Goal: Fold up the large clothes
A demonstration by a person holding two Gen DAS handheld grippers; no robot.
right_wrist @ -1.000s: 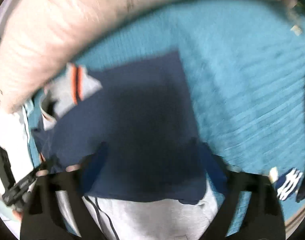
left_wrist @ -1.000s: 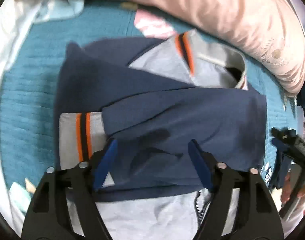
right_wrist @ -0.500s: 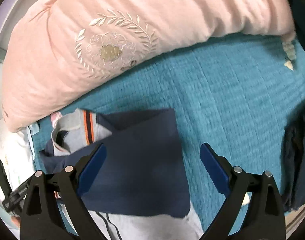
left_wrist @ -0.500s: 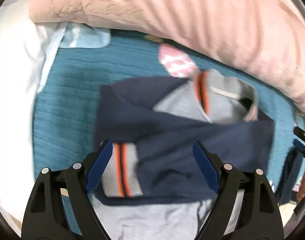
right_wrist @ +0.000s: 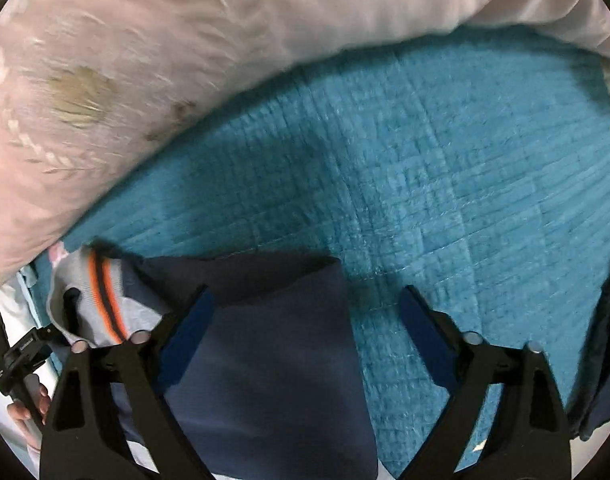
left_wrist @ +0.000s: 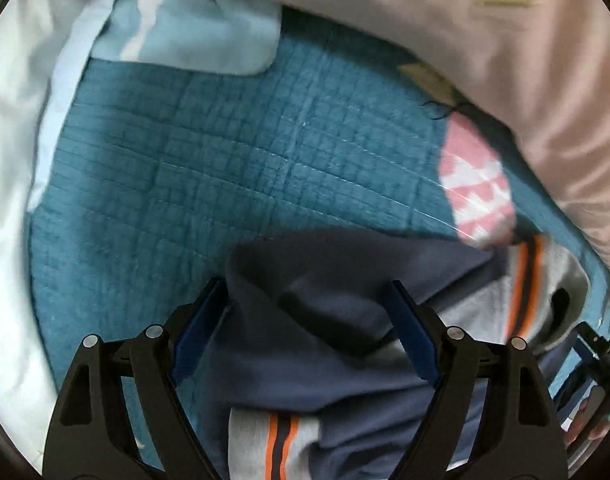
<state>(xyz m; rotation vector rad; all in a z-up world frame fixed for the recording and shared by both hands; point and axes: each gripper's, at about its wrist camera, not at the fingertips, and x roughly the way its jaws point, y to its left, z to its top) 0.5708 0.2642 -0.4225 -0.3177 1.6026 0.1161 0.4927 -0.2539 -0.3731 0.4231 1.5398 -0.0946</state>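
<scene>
Over the teal quilt [left_wrist: 193,168], in the left wrist view, the left gripper [left_wrist: 305,316] is standing with its blue pads wide apart, straddling the upper left corner of the folded navy jacket [left_wrist: 325,364] and gripping nothing that I can see. A second ago those pads were sitting lower on the jacket, over the sleeve near the bottom hem; now they are framing the garment's top edge, with far more bare quilt showing beyond it. The grey cuff [left_wrist: 281,440] with orange stripes is lying below the pads instead of to their left. The grey collar [left_wrist: 545,292] is sitting at the jacket's right end, just beside a pink and white sock [left_wrist: 477,196], and the pink pillow [left_wrist: 465,20] is crowding the quilt's far side. The pale blue cloth [left_wrist: 193,24] is looming larger at the quilt's far left.

Over the same quilt [right_wrist: 445,160], in the right wrist view, the right gripper [right_wrist: 305,308] is closing its jaws, yet they are still well apart and clamping nothing. The jacket's [right_wrist: 273,360] upper right corner is lying between them, nearer the left pad. Half a second ago the pads were spread wider and sat farther from the cloth. The collar [right_wrist: 101,300] is lying at the jacket's left end, touching the pillow's [right_wrist: 145,80] edge.
</scene>
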